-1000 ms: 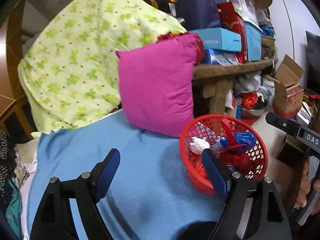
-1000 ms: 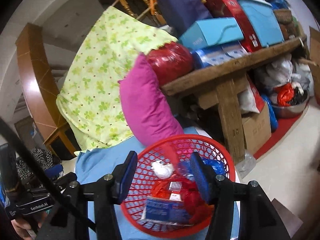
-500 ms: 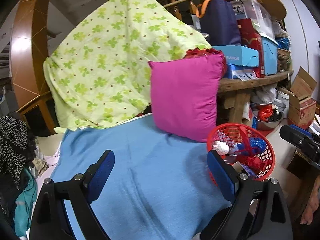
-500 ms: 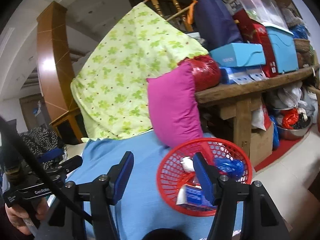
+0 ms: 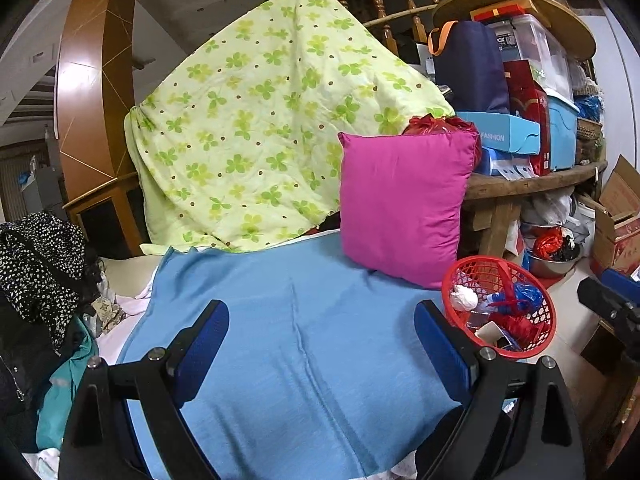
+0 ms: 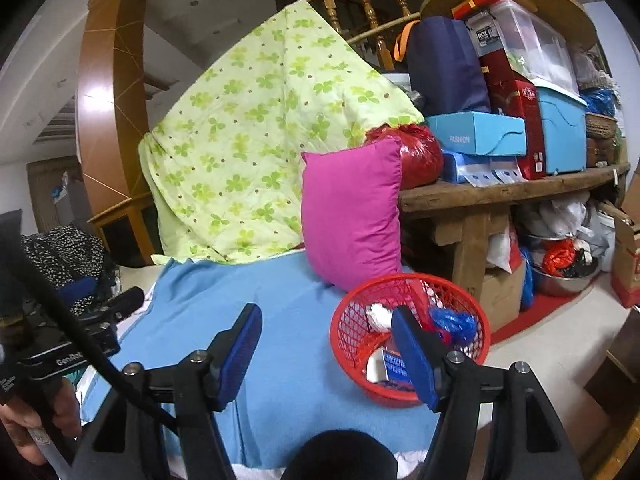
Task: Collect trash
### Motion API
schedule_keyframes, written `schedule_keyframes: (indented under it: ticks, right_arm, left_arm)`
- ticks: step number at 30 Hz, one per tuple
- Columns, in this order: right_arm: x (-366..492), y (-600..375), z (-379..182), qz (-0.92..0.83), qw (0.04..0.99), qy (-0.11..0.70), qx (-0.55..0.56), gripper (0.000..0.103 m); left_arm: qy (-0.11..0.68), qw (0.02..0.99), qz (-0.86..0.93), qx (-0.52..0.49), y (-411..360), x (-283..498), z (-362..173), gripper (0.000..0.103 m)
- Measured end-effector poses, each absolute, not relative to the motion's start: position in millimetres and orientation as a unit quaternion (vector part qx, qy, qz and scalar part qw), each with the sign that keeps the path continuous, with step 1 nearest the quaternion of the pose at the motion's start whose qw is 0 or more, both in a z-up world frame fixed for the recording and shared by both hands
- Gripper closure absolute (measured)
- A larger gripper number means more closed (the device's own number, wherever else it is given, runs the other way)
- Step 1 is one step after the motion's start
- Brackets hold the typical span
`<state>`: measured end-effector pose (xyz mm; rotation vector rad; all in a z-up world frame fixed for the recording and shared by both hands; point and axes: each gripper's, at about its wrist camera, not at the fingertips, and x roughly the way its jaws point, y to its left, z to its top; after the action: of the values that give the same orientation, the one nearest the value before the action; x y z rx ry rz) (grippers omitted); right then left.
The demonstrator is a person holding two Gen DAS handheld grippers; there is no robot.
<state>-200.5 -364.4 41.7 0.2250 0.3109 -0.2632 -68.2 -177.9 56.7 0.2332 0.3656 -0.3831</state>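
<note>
A red mesh basket (image 5: 536, 308) sits at the right edge of a blue blanket (image 5: 304, 320); it also shows in the right wrist view (image 6: 352, 320). It holds a white paper wad (image 5: 464, 298), a blue plastic bag (image 5: 526, 292), red wrappers and a small blue-and-white box (image 6: 394, 364). My left gripper (image 5: 322, 344) is open and empty, above the blanket, left of the basket. My right gripper (image 6: 328, 356) is open and empty, its right finger in front of the basket.
A magenta pillow (image 5: 400, 204) leans behind the basket. A green clover quilt (image 5: 260, 128) hangs over a railing. A wooden table (image 6: 500, 192) piled with boxes stands at right, bags and a metal bowl (image 6: 560, 280) beneath. Clothes (image 5: 40, 272) lie at left.
Both grippers have pulled back and up from the basket, which now looks smaller and farther. Both stay open and empty.
</note>
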Motion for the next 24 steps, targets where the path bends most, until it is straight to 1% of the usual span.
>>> schedule_keyframes:
  ticks: [9,16,24]
  right_arm:
    - [-218,-356,47,-0.149,0.968,0.174,0.099,0.032]
    - [-237,-348,56,-0.169,0.97,0.163,0.072,0.032]
    - [-241,-343,60,-0.167,0.97,0.163,0.07,0.031]
  left_arm:
    - [0.165,0.961,-0.192,0.114,-169,-91,72,0.009]
    - [0.155,0.962,-0.192,0.118,-169,-105,81,0.009]
    - [0.143,0.963,-0.197,0.116,-166,-116,90,0.009]
